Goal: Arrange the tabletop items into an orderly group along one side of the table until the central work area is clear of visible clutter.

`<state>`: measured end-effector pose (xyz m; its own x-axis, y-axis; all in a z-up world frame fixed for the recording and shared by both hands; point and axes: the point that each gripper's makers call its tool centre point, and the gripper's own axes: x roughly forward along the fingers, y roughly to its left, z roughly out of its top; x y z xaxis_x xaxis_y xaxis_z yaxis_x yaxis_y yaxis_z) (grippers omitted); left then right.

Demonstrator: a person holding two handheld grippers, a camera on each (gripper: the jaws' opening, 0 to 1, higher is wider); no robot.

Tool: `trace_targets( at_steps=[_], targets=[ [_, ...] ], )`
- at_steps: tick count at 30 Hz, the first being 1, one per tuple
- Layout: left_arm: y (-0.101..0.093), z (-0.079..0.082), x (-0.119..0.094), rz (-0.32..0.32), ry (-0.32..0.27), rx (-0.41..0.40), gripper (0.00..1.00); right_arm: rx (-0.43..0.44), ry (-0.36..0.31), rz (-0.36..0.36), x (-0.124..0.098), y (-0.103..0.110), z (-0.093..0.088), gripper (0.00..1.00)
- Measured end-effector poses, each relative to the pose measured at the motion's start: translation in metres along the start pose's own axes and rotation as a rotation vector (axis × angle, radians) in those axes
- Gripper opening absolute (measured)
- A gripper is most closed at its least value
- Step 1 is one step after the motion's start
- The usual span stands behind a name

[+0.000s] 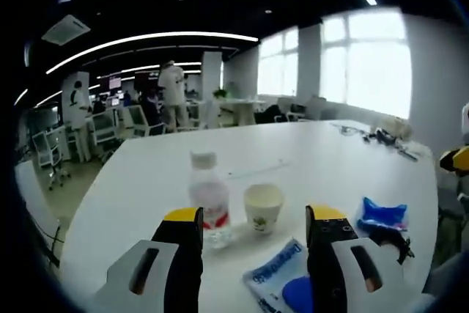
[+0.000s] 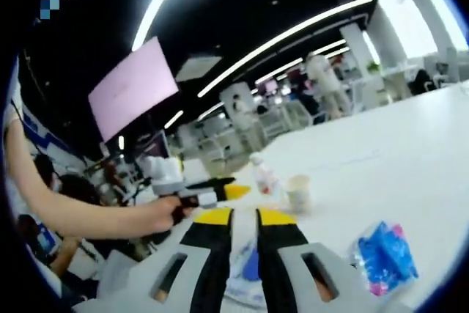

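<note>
Left gripper [image 1: 254, 226]: jaws wide apart, nothing between them, raised above the near edge of the tabletop [image 1: 322, 148] and facing the cluster.
Right gripper [image 2: 244, 219]: jaws nearly together with a thin gap, gripping nothing; held above the same near edge.
Flat packet [image 1: 277, 278]: white with blue print and a blue round patch, lying just past the left jaws, closest of the items.
Water bottle [image 1: 208, 199]: upright, clear, red label, white cap, just beside the cup.
Paper cup [image 1: 263, 207]: upright, apart from the bottle by a small gap.
Blue wrapper [image 1: 382, 214]: crumpled, toward the right edge, next to a small black object I cannot identify.
Far corner: cables and small gear [image 1: 381, 137], well apart from the cluster.
Hand [image 2: 163, 214]: in the right gripper view, the person's hand on the left gripper's handle.
Step in hand: nothing picked up yet — items sit loosely bunched near the near edge; likely choosing a first item.
Next move: lower the open left jaws around the bottle or cup — approach level, so neither tips — then set it in line along one edge.
</note>
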<state>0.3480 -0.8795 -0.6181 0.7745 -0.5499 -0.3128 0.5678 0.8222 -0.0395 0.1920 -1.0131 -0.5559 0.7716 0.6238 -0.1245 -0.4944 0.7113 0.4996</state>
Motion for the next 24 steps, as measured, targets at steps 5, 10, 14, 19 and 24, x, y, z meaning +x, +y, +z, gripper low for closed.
trace_targets(
  at_steps=[5,10,14,19,24],
  targets=[
    [-0.005,-0.016,0.007,-0.06,0.064,-0.006,0.52,0.144,0.016,-0.004,0.004,0.002,-0.016,0.17],
    [-0.012,-0.038,0.015,-0.153,0.159,0.017,0.5,0.282,0.083,-0.011,0.007,0.007,-0.044,0.19],
    [-0.01,-0.047,0.022,-0.18,0.192,0.008,0.48,0.443,0.12,-0.04,0.007,0.007,-0.066,0.21],
    [-0.013,-0.057,0.025,-0.211,0.229,0.027,0.48,0.525,0.148,-0.05,0.009,0.006,-0.08,0.21],
    [-0.015,-0.069,0.029,-0.244,0.275,0.03,0.48,0.637,0.186,-0.057,0.015,0.011,-0.096,0.24]
  ],
)
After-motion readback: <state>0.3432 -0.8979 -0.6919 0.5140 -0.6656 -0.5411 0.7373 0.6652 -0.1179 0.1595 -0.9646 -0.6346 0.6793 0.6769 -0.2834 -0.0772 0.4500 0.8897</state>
